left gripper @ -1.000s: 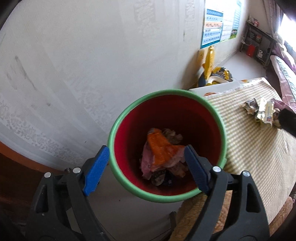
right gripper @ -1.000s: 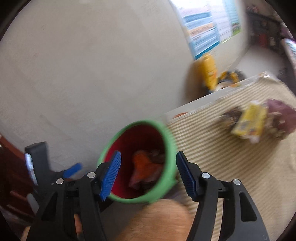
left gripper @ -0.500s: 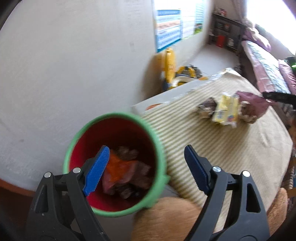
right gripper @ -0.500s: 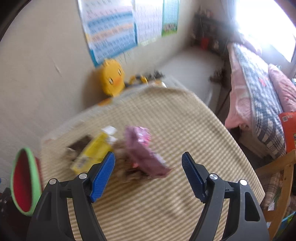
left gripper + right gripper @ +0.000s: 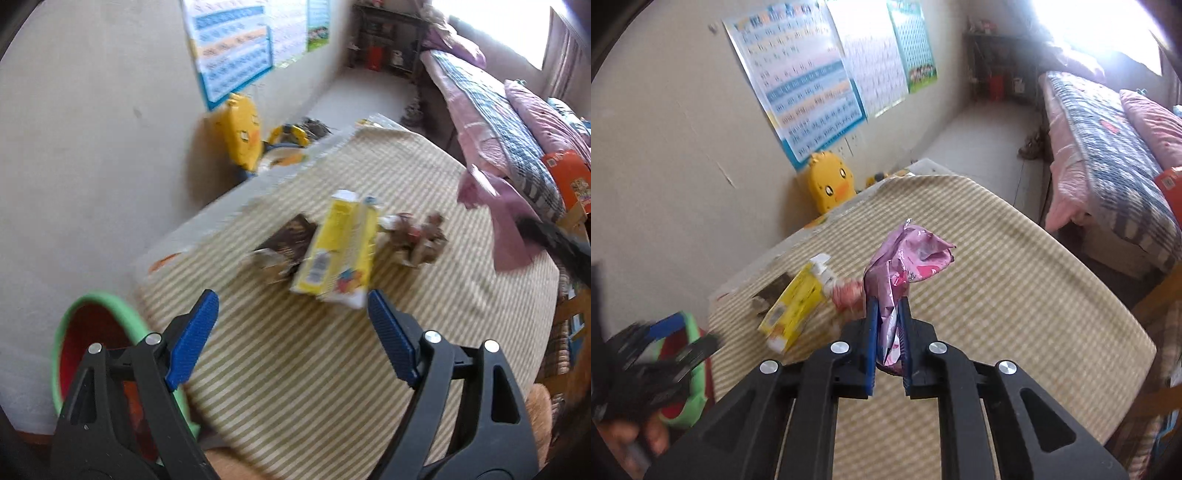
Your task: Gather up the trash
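Pinching a crinkly pink wrapper [image 5: 908,258], the right gripper [image 5: 888,321] has its two blue pads squeezed tight on the wrapper's lower part. The top of the wrapper sticks up above the pads, over the striped tablecloth [image 5: 1015,295]. Just to the left of this gripper, a flat yellow carton [image 5: 792,308] lies on the cloth. A dark brown wrapper [image 5: 772,291] sits touching the carton's left side, and a small pink and white scrap [image 5: 846,295] sits between the carton and the pinched wrapper. The left gripper [image 5: 291,339] is wide open with nothing between its blue pads [image 5: 192,336]. It hangs over the cloth, and the yellow carton [image 5: 340,251] lies just past its tips, near the right pad. The brown wrapper [image 5: 288,240] lies on the carton's left, and a crumpled brown wrapper [image 5: 417,236] lies on its right. The pink wrapper [image 5: 495,221] shows far to the right in this view, held up by the dark tip of the other gripper. A red bucket with a green rim [image 5: 92,306] stands at the table's left edge, partly behind the left gripper's arm. In the right wrist view the bucket [image 5: 690,369] is blurred, and the left gripper [image 5: 661,347] is in front of it. A yellow duck toy [image 5: 829,182] sits by the wall beyond the table, under some posters [image 5: 812,85]. A bed [image 5: 1108,155] with a pink and blue quilt stands on the right.
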